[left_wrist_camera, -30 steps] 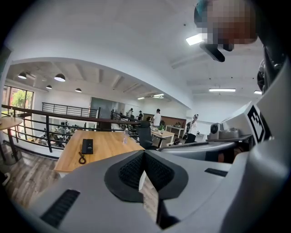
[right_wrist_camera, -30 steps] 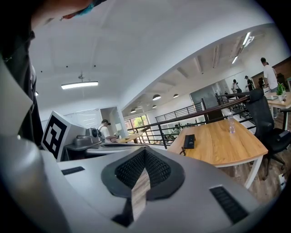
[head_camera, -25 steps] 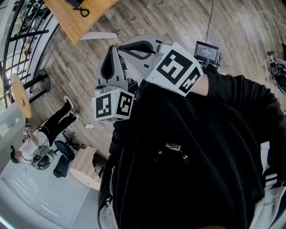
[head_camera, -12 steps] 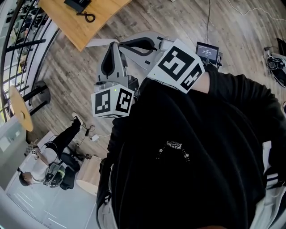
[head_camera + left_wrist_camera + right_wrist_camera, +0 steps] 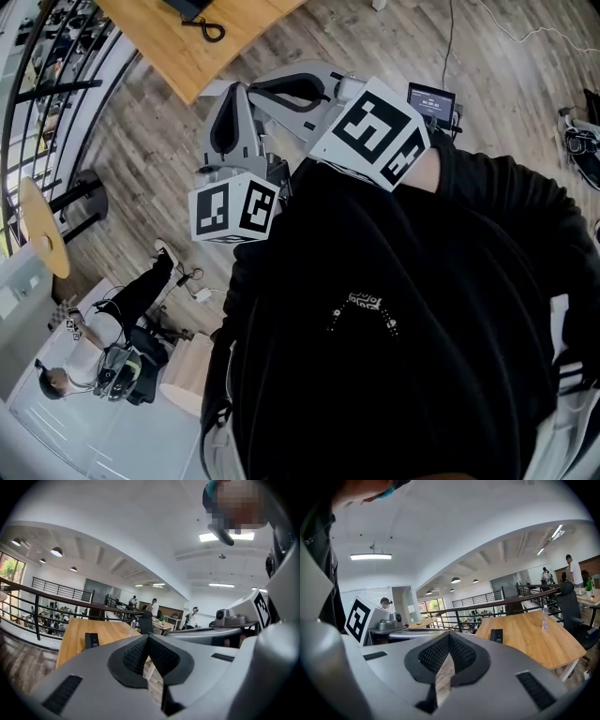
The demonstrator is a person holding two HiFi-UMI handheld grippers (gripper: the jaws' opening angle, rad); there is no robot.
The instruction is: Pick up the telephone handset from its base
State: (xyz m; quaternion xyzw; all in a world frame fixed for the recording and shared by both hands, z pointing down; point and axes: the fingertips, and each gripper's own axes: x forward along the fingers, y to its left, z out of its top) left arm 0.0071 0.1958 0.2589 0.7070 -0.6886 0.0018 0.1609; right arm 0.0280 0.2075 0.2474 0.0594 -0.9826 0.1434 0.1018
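The telephone (image 5: 190,7) is a black set with a curled cord, lying on a wooden table (image 5: 225,52) at the top of the head view. In the left gripper view the telephone (image 5: 92,640) is small and far off, and in the right gripper view the telephone (image 5: 496,635) is just as far away. My left gripper (image 5: 242,94) and right gripper (image 5: 267,92) are held side by side in front of a black-shirted chest, above the wood floor and short of the table. The left gripper (image 5: 148,636) and the right gripper (image 5: 449,635) each have their pads meeting at the tips, with nothing between them.
A clear bottle (image 5: 544,617) stands on the table, with a black office chair (image 5: 574,616) beside it. A black railing (image 5: 56,603) runs behind the table. A small screen device (image 5: 433,101) with a cable lies on the floor. A seated person (image 5: 103,347) is at lower left.
The wooden table with the telephone has slid rightward and further into the top of the head view. Both grippers stay together in front of the chest, jaws unchanged.
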